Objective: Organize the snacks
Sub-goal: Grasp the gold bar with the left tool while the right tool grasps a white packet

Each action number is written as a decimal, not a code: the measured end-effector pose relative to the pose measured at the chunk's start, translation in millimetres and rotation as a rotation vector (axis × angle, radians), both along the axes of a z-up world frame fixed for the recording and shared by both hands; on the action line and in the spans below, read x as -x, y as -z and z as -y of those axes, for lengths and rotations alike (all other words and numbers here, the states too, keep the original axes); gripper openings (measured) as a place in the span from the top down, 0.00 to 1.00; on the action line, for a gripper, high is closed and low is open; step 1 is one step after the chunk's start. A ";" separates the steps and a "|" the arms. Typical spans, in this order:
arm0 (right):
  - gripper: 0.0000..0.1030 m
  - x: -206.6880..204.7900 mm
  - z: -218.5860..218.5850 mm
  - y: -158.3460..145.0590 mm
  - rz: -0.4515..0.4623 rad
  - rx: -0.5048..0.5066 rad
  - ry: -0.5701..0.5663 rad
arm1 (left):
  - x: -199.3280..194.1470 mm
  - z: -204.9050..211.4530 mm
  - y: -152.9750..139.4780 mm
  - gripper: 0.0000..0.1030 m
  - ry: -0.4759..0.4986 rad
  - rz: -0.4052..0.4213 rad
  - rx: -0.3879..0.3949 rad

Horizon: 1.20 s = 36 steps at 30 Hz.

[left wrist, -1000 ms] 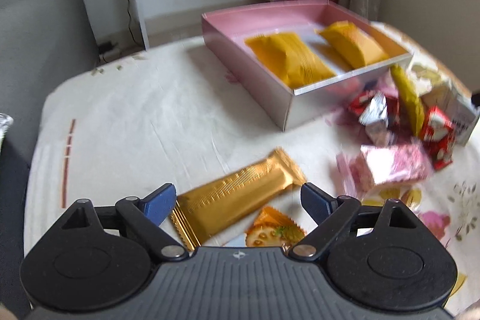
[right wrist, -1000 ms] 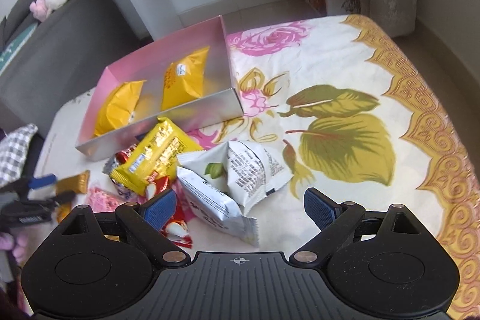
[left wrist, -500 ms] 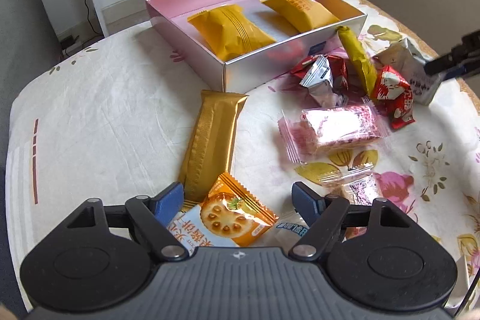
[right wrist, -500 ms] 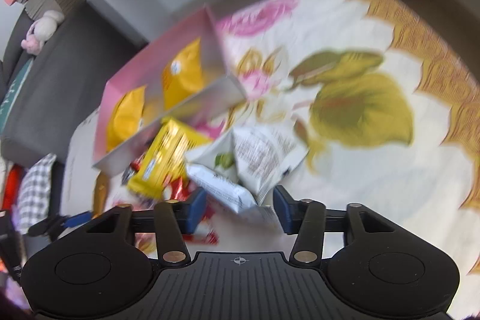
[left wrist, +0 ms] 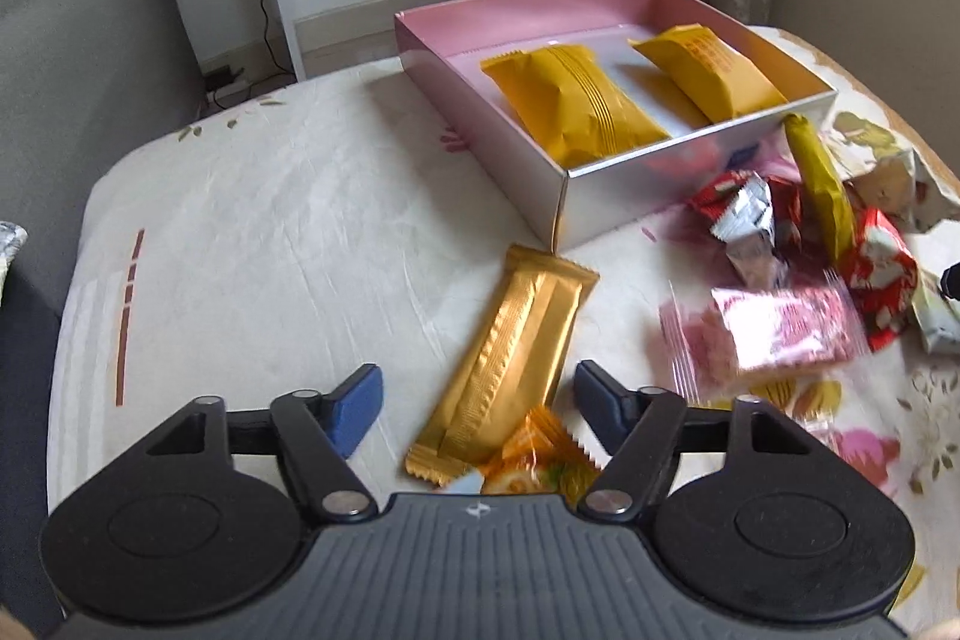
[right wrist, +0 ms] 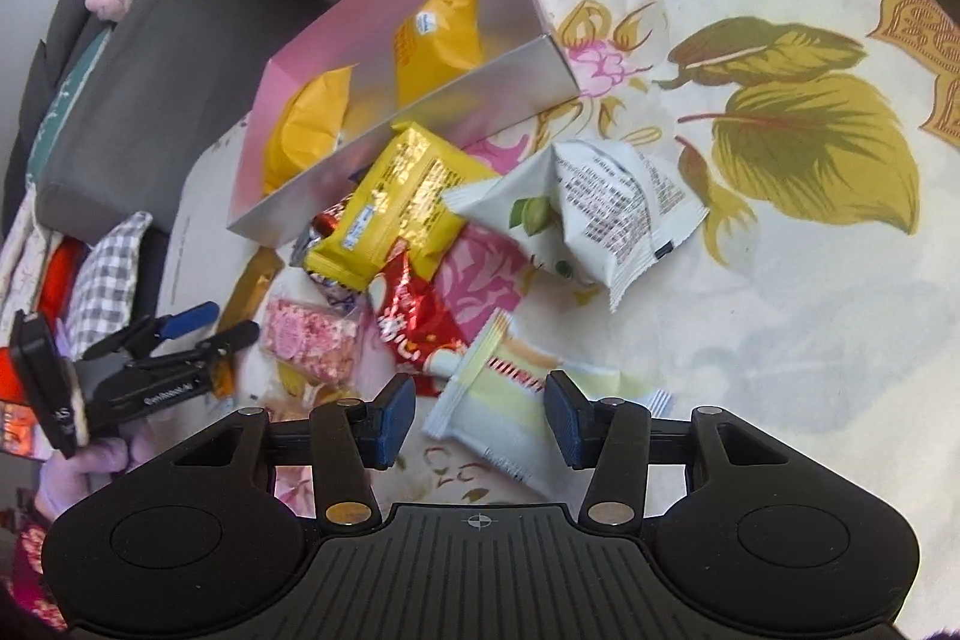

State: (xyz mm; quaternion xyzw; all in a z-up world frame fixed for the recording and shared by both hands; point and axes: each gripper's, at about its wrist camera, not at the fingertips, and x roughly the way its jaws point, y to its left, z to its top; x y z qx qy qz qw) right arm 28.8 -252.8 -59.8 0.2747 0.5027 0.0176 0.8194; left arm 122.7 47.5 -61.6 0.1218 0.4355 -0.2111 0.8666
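Snacks in crinkly wrappers are scattered over the desk (left wrist: pixel 252 232), which has a cream floral cloth on it, most of them piled right by the pink-lined silver cardboard box (left wrist: pixel 606 184). That box already has two puffy orange-yellow packets inside: one (left wrist: pixel 570 103) toward its left, the other (left wrist: pixel 708 67) toward its right.

The left gripper (left wrist: pixel 477 403) hangs low over the long gold foil bar (left wrist: pixel 510 370), whose near end lies between the blue-tipped fingers (left wrist: pixel 354 409). They're closing in, but there's a clear gap on both sides, so nothing is pinched. A small orange cracker packet (left wrist: pixel 540 463) is tucked under the bar's near end.

The right gripper (right wrist: pixel 477 418) is down over the white and pale green packet (right wrist: pixel 510 415), fingers sitting just beside its two edges. Can't honestly tell whether they actually press it.

Beyond that, in the right wrist view: a yellow flat packet (right wrist: pixel 402 208) leaning against the box wall, a white pouch with black print (right wrist: pixel 594 214), a red wrapper (right wrist: pixel 414 322) and a pink speckled clear-wrapped bar (right wrist: pixel 312 337). A hand (right wrist: pixel 84 472) grips the left tool's handle.
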 end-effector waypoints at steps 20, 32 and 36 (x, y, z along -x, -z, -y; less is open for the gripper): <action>0.26 7.2 -56.9 17.0 0.144 0.482 -0.531 | 4.2 15.2 -5.1 0.74 -0.015 -0.002 0.005; 0.55 6.8 -66.0 1.0 0.173 0.403 -0.477 | 1.0 7.4 -13.9 0.75 -0.140 -0.022 0.040; 0.55 12.3 -58.2 -20.1 0.224 0.341 -0.418 | 2.2 -0.1 -26.5 0.75 -0.182 -0.013 0.093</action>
